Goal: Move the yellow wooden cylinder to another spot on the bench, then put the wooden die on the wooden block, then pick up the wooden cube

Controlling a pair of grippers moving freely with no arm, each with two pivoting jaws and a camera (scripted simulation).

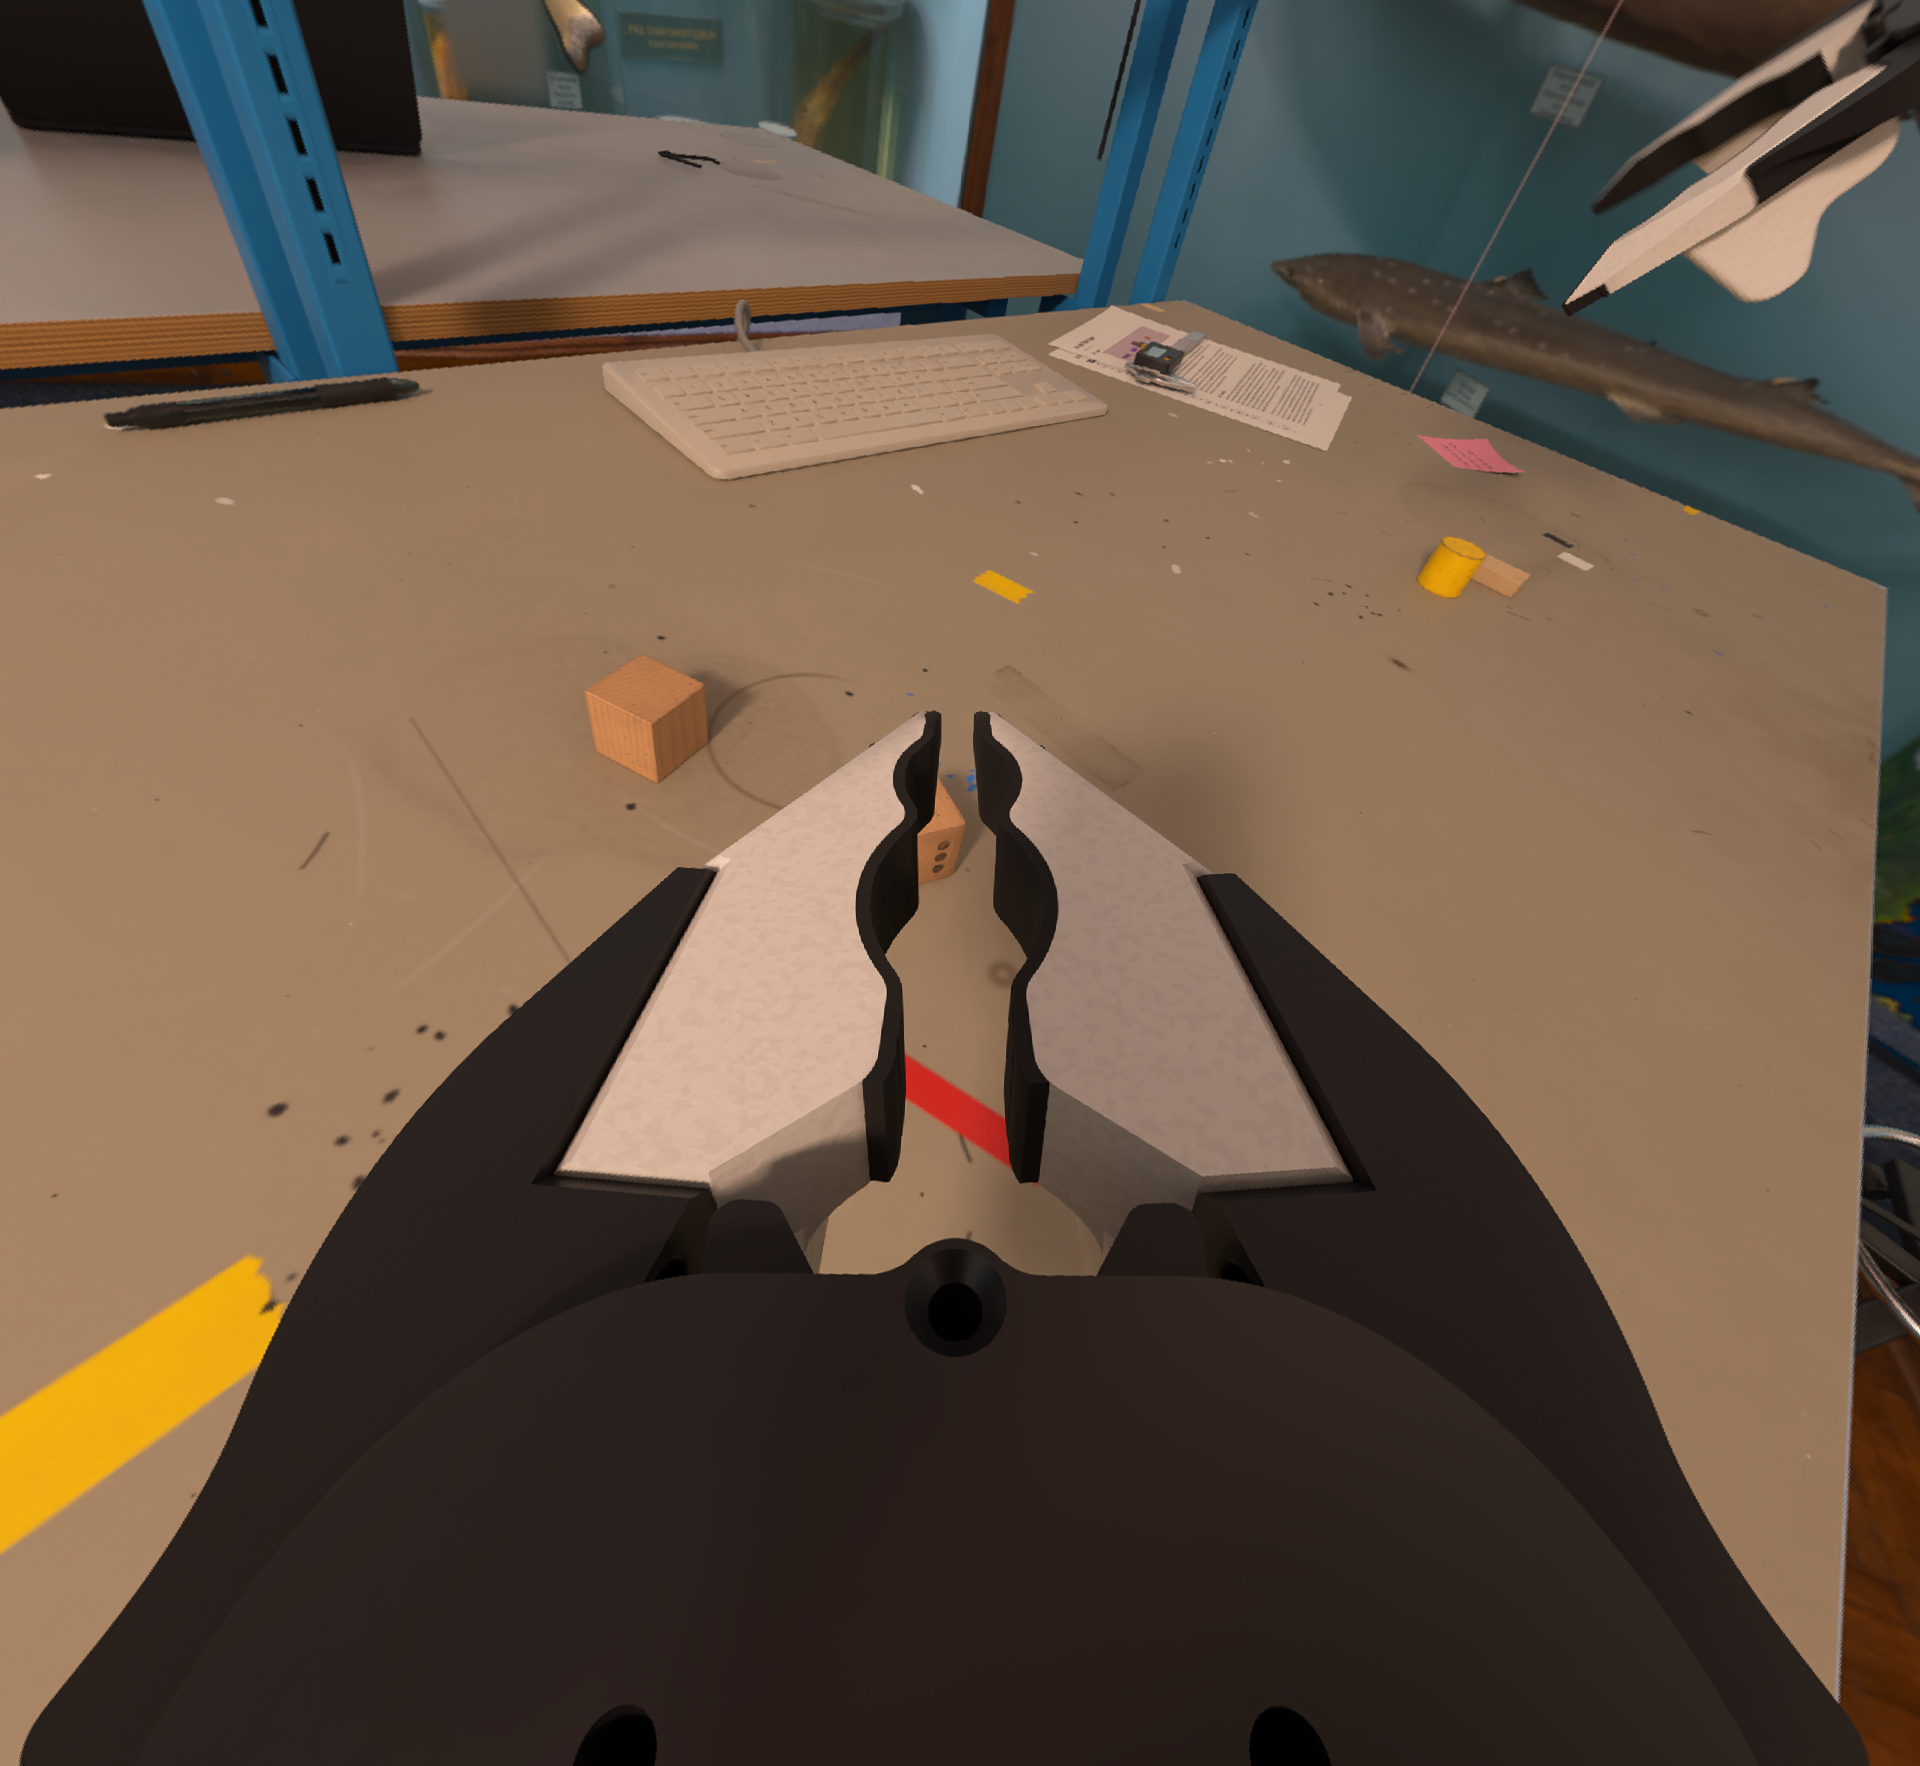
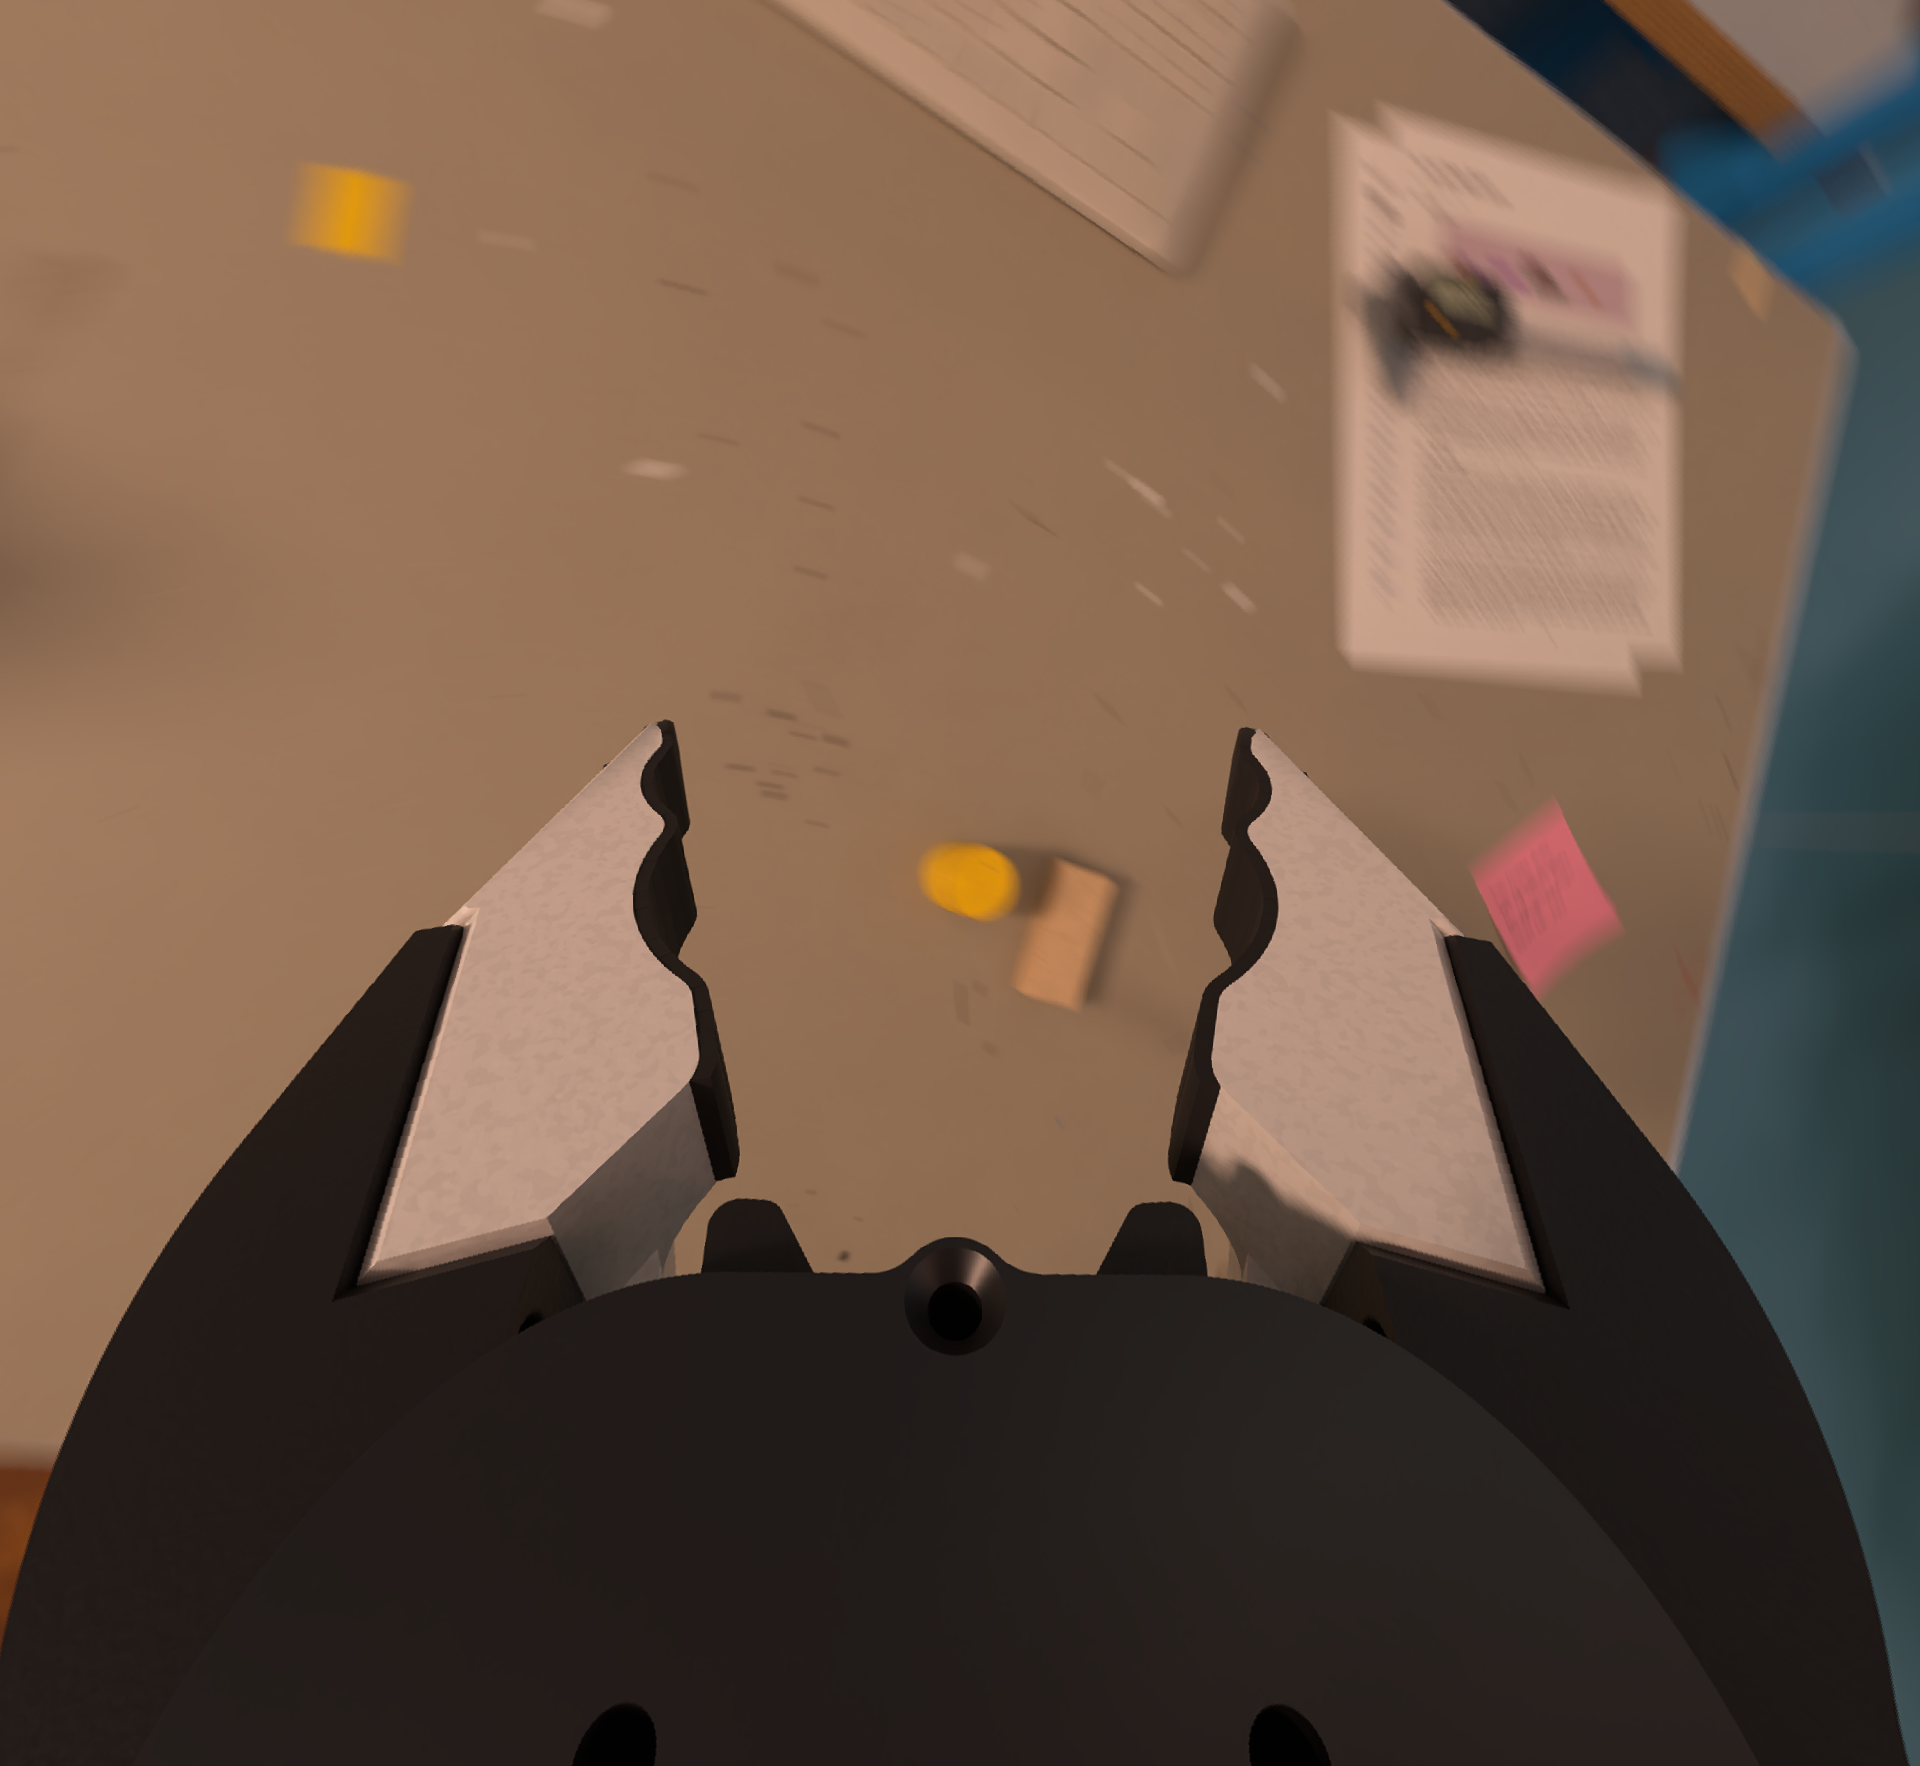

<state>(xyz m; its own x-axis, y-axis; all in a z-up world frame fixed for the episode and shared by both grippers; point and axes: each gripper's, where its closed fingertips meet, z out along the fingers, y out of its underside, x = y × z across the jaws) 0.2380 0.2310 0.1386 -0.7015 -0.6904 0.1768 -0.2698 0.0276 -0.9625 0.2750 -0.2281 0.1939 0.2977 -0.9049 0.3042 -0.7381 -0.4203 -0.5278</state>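
My left gripper (image 1: 956,719) hangs low over the bench (image 1: 1351,781), its jaws almost closed and holding nothing. The small wooden die (image 1: 943,843) lies on the bench under the narrow gap, partly hidden by the left finger. The wooden cube (image 1: 646,717) stands to its left. The yellow cylinder (image 1: 1449,566) stands against the flat wooden block (image 1: 1504,576) near the bench's right edge. My right gripper (image 1: 1582,256) is open and empty, high above them. In the blurred right wrist view it (image 2: 956,731) looks down on the cylinder (image 2: 968,880) and block (image 2: 1068,932).
A white keyboard (image 1: 852,402) and papers with a caliper (image 1: 1205,376) lie at the back of the bench. A pink note (image 1: 1467,454) lies near the right edge and a black pen (image 1: 260,402) at the back left. Blue shelf posts (image 1: 239,106) stand behind.
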